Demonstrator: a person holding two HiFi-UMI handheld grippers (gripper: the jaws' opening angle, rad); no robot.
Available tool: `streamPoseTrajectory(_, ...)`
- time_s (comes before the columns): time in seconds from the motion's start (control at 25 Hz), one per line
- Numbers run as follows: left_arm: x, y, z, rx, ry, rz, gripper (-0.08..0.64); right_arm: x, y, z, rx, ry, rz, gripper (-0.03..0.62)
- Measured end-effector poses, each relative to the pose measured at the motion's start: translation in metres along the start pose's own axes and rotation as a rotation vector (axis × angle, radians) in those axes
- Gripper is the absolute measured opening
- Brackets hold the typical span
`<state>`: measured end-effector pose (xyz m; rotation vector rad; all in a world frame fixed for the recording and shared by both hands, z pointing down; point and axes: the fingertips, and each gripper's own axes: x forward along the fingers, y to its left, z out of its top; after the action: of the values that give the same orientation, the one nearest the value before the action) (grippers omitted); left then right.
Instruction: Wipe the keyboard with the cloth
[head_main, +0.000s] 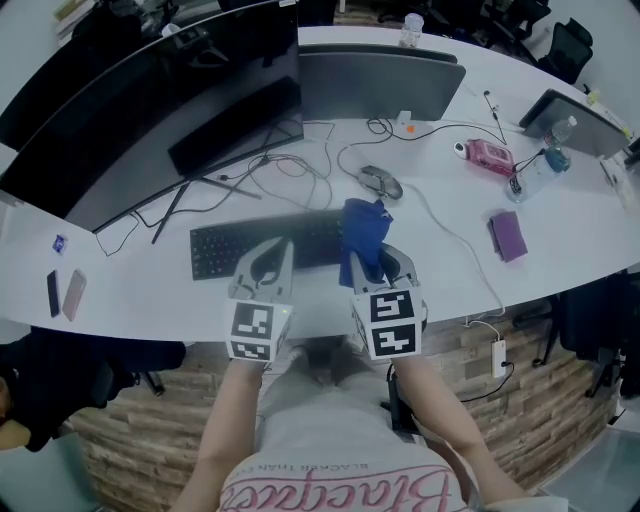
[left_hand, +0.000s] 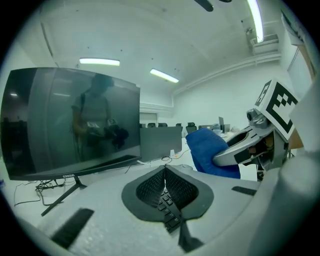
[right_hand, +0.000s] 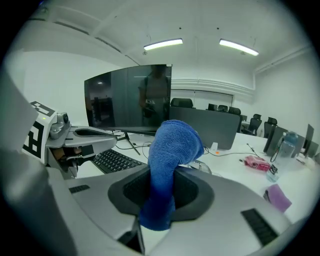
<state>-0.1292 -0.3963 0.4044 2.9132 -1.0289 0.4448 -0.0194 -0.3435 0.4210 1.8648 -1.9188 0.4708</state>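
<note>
While the right gripper (right_hand: 161, 192) clamps the blue cloth (right_hand: 172, 142) by the keyboard (head_main: 222, 250), the left gripper (left_hand: 164, 175) is closed.

Two grippers (head_main: 270, 252) (head_main: 385, 258), three monitors (head_main: 180, 110) (head_main: 380, 85) (head_main: 575, 120), one keyboard (head_main: 225, 248), one mouse (head_main: 380, 182), one cloth (head_main: 362, 228).

The head view looks steeply down from above the person onto the near edge of the bench (head_main: 130, 290), with the keyboard (head_main: 225, 250), left gripper (head_main: 272, 255) and right gripper (head_main: 378, 257) close below it. The left gripper view sits low, just over the keyboard, facing far toward the monitor (head_main: 170, 100), with the right gripper at its right. The right gripper view faces likewise, with the left gripper at its left. All three share the monitor, keyboard and cloth (head_main: 362, 225).
</note>
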Motion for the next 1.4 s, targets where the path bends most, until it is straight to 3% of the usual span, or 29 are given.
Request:
streamPoseTrajectory(0.36, -0.072, 0.03, 0.03, 0.024, -0.138, 0.024, 0.005, -0.023, 0.104, 0.049, -0.071, -0.199, 0.068, 0.089)
streamPoseTrajectory(0.6, -0.102, 0.036, 0.042, 0.043, -0.209, 0.026, 0.005, -0.041, 0.146, 0.064, -0.119, -0.332, 0.095, 0.089)
streamPoseTrajectory(1.0, -0.119, 0.031, 0.061, 0.061, -0.276, 0.057, 0.005, -0.065, 0.153, 0.085, -0.18, -0.437, 0.095, 0.089)
streamPoseTrajectory(1.4, -0.114, 0.02, 0.073, 0.058, -0.289, 0.101, 0.005, -0.064, 0.138, 0.093, -0.204, -0.442, 0.123, 0.089)
